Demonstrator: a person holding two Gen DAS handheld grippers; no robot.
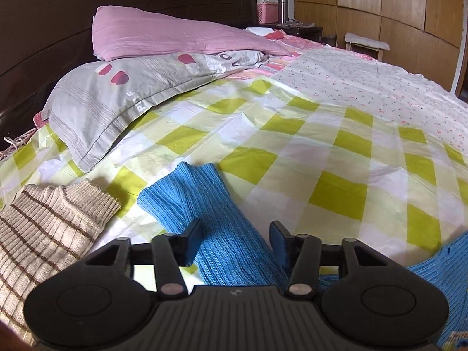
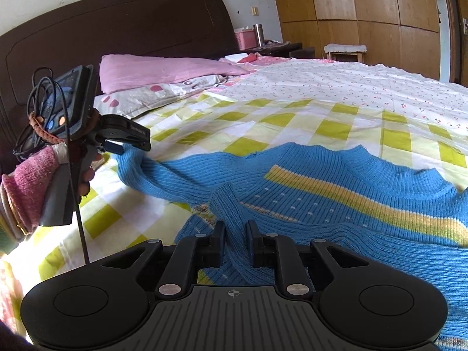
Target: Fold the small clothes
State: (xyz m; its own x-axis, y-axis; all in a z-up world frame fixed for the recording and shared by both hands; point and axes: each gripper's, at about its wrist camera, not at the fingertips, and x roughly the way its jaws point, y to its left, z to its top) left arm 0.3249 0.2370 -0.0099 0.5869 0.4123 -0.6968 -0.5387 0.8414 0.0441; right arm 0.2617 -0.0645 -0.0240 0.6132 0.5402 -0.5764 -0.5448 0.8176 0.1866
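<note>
We've got the blue sweater (image 2: 336, 201) spread on the bed's checked sheet (image 1: 336, 158). Left tongs (image 1: 235, 241) sit narrowed around one sleeve, grip hard to judge. Right tongs (image 2: 235, 238) pinch the other sleeve. Striped knit (image 1: 44, 228) is cut off at the edge.

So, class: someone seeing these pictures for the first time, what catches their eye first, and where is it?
The bright blue sweater with a yellow stripe, spread over the green-checked sheet in the foreground. Each claw has a sleeve between its fingers: the left claw at the outstretched sleeve, the right claw at the one folded over the body. A pink pillow sits on a grey one by the dark headboard.
</note>
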